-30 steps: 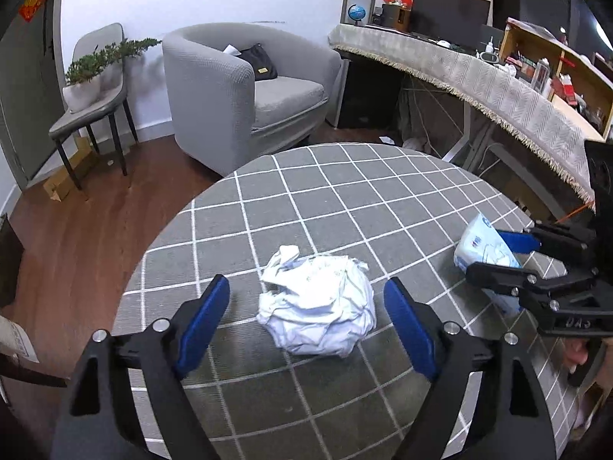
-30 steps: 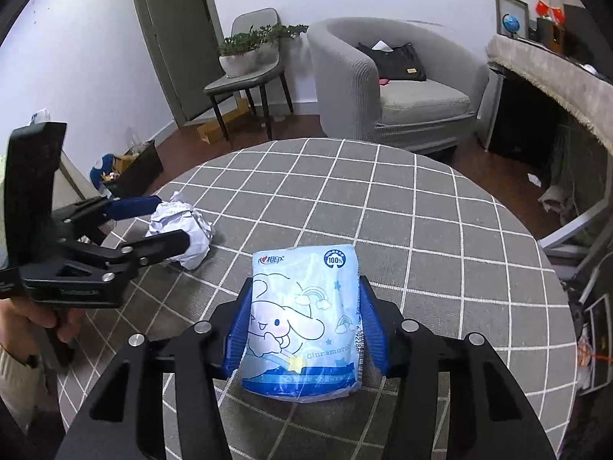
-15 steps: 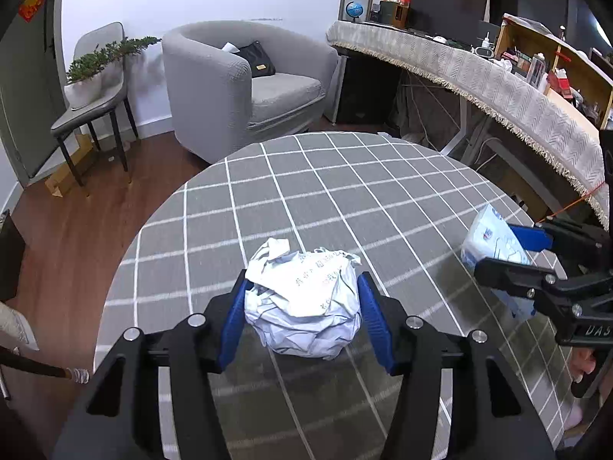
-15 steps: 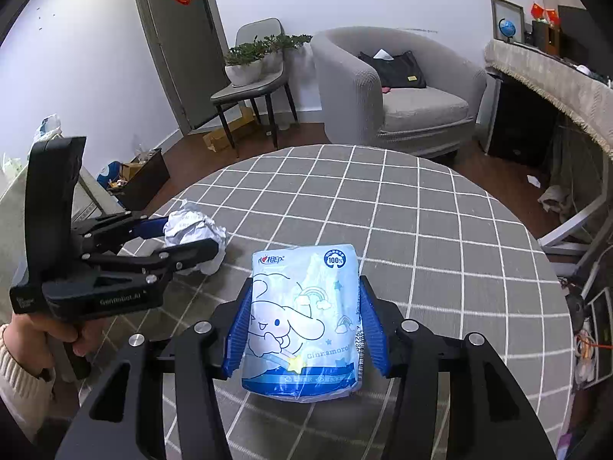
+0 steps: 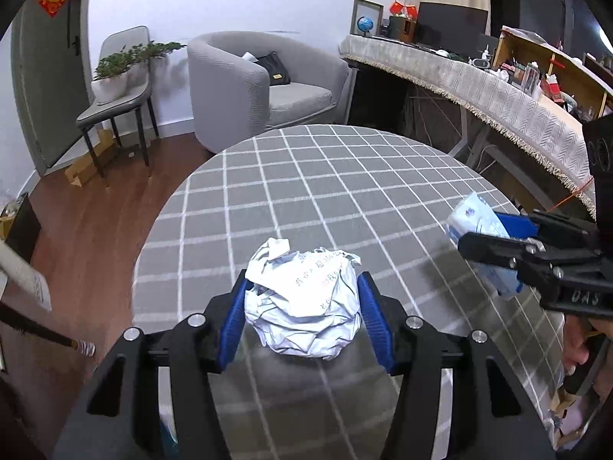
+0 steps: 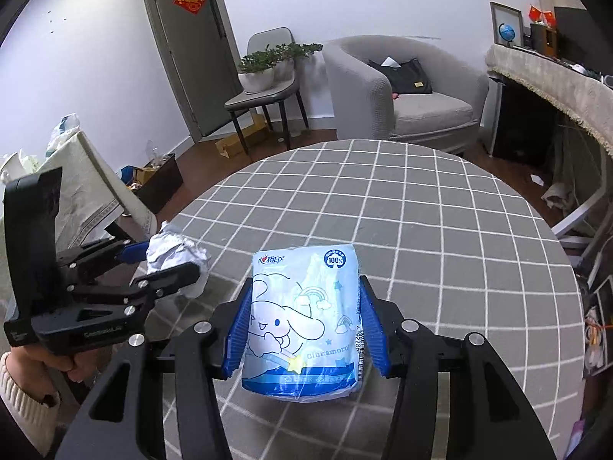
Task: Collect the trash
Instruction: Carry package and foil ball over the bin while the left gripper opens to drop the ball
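Note:
My left gripper (image 5: 302,318) is shut on a crumpled white paper ball (image 5: 306,306), both blue pads pressing its sides, and holds it just above the round table (image 5: 325,176) with the grey checked cloth. My right gripper (image 6: 304,326) is shut on a light blue tissue pack (image 6: 302,318) printed with a cartoon dog, also lifted off the cloth. In the left wrist view the right gripper (image 5: 494,245) and its tissue pack (image 5: 475,222) hang at the right edge. In the right wrist view the left gripper (image 6: 161,260) with the paper ball (image 6: 172,253) is at the left.
Beyond the table stand a grey armchair (image 5: 260,88) with a black bag, a chair bearing a potted plant (image 5: 115,73), and a long cloth-covered desk (image 5: 498,88) at the right. A dark bin with rubbish (image 6: 157,180) sits on the wooden floor at the left.
The left gripper has shut on the paper ball and lifted it. Both grippers have drawn back toward the near edge of the table, carrying their loads.

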